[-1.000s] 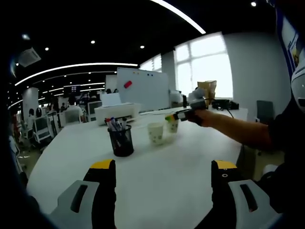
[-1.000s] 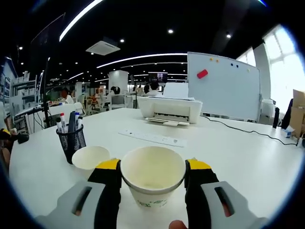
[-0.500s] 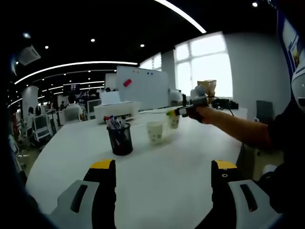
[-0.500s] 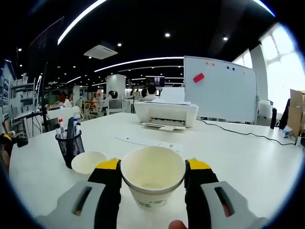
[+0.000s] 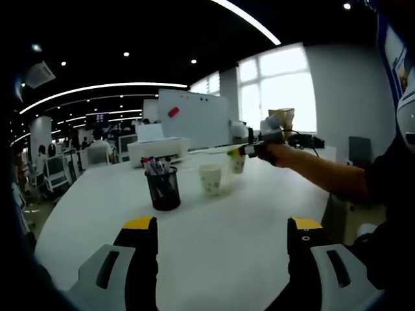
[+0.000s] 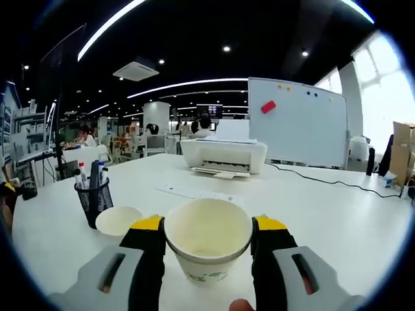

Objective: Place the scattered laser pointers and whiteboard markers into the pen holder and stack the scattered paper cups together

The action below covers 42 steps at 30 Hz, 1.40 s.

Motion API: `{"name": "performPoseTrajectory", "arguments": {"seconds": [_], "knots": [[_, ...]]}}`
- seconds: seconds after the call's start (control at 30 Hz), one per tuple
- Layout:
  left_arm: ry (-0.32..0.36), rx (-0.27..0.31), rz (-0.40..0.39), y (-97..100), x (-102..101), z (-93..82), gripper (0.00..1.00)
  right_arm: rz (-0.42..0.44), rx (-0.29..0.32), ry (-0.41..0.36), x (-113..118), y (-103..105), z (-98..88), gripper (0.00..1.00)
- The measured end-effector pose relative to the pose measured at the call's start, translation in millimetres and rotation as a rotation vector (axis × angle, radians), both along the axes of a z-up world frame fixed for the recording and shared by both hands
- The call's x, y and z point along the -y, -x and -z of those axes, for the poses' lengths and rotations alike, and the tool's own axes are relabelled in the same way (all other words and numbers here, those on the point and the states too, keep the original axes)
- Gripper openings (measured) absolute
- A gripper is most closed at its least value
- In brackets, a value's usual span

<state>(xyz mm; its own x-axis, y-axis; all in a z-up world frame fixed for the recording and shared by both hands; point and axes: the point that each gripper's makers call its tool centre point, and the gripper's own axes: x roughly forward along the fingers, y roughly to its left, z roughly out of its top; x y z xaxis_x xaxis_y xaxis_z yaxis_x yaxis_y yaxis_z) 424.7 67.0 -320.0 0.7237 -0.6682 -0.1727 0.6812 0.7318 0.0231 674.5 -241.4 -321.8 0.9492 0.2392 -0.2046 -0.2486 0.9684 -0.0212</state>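
The right gripper (image 6: pixel 207 243) has a paper cup (image 6: pixel 207 245) pinched between its jaws, mouth up, and over the last second it has lifted and carried that cup off the table (image 6: pixel 337 220). In the right gripper view the second cup (image 6: pixel 119 220) has slid lower and smaller, to the left of the held one, so the camera has risen and pulled a little away from it. The pen holder (image 6: pixel 94 202) sits just beyond that second cup, with markers already standing in it.

From the left gripper view the same story: the right gripper (image 5: pixel 254 149) hangs in the air at the end of the person's arm, the held cup (image 5: pixel 237 162) just beside and a touch higher than the standing cup (image 5: pixel 211 179). The holder (image 5: pixel 163 191) is further left on the table.

The left gripper (image 5: pixel 222 249) hovers low over bare table, jaws wide apart, holding nothing.

What it means, as I read it: the pens look done and the stack is the job left. The held cup needs to come across and down, mouth up, straight into the standing one. That cup is light and free-standing, so an off-centre drop could tip it.
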Motion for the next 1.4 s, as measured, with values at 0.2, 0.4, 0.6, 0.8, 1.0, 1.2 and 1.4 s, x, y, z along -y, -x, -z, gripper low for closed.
{"name": "performPoseTrajectory", "arguments": {"seconds": [0.2, 0.4, 0.6, 0.8, 1.0, 1.2, 1.4], "knots": [[0.001, -0.002, -0.003, 0.0, -0.7, 0.9, 0.84, 0.000, -0.006, -0.004, 0.5, 1.2, 2.3, 0.48], [0.001, 0.000, -0.002, 0.4, 0.0, 0.3, 0.84, -0.002, -0.004, -0.004, -0.4, 2.3, 1.3, 0.48], [0.002, -0.002, -0.002, 0.5, -0.1, 0.3, 0.84, -0.001, -0.010, -0.006, 0.4, 1.6, 3.5, 0.48], [0.000, -0.002, -0.003, 0.2, 0.0, 1.0, 0.84, -0.003, -0.010, -0.007, -0.3, 2.0, 3.9, 0.48], [0.000, -0.003, -0.004, 0.1, -0.4, 1.2, 0.84, -0.009, -0.005, -0.010, -2.5, 2.8, 1.6, 0.48], [-0.001, -0.003, -0.003, 0.4, -0.2, 1.4, 0.84, -0.013, 0.002, -0.013, -5.3, 3.8, -1.0, 0.48], [0.000, -0.001, -0.005, 0.5, -1.4, 0.2, 0.84, -0.009, -0.004, -0.016, -3.6, 3.3, 0.3, 0.48]]}}
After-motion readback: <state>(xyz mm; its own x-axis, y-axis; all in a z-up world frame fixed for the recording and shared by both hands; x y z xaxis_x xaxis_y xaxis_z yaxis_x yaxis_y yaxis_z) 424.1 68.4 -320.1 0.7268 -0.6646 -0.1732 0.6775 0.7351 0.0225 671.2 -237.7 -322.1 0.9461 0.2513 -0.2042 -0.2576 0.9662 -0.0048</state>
